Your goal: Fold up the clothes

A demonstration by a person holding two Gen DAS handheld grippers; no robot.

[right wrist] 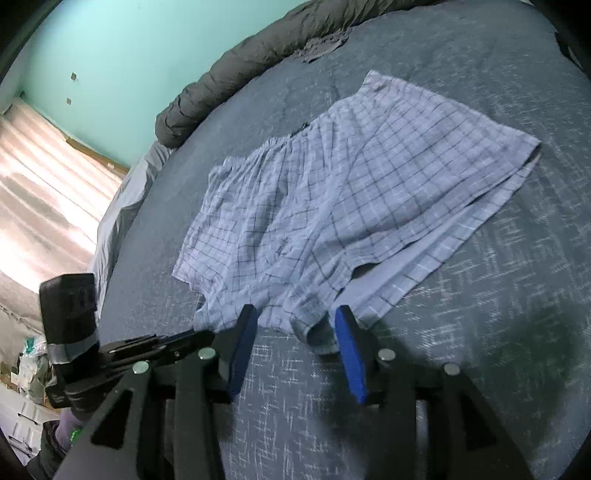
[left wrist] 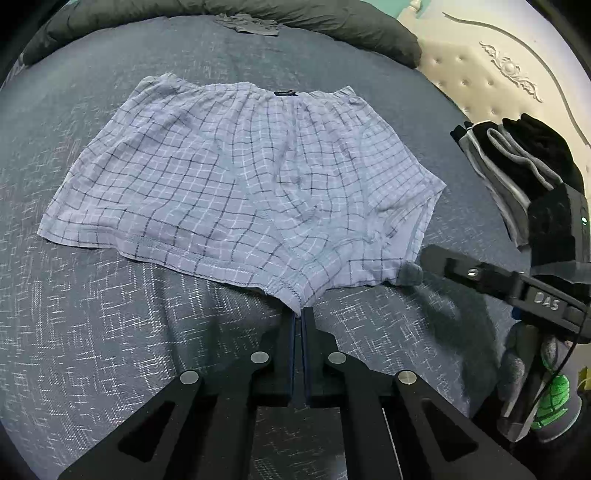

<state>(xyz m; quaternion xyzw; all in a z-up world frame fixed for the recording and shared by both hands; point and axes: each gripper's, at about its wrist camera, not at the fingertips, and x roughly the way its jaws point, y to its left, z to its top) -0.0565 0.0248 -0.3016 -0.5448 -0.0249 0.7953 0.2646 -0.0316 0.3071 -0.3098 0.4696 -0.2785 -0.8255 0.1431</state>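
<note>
A: Where do the checked shorts (left wrist: 243, 177) lie?

B: Spread flat on the dark blue bedspread (left wrist: 92, 350), waistband at the far side, leg hems nearest the two grippers. Their long axis runs side to side across both views, so the garment lies broadside to the person.

A: And the left gripper (left wrist: 301, 314)?

B: Its fingers are pressed together with the crotch seam of the shorts pinched at their tips. It sits at the middle of the near edge, pointing straight up the garment toward the waistband.

A: The right one?

B: The right gripper (right wrist: 295, 325) stands with its blue pads (right wrist: 351, 354) wide apart, holding nothing. The hem of the leg opening lies in the gap between them, the cloth just ahead of the tips. From the left wrist view it comes in low from the right, its tip touching or nearly touching that hem.

A: So which is nearer the work?

B: Both are at the near edge; the left already has cloth, the right is placed to close on the leg hem beside it. Any fold, as B judges it, would carry that edge away from the grippers or across the long axis

A: Anything else on the bed?

B: A stack of dark folded clothes (left wrist: 517, 166) to the right, a small grey garment (left wrist: 251, 26) far off by the dark quilt (left wrist: 332, 22)
</note>
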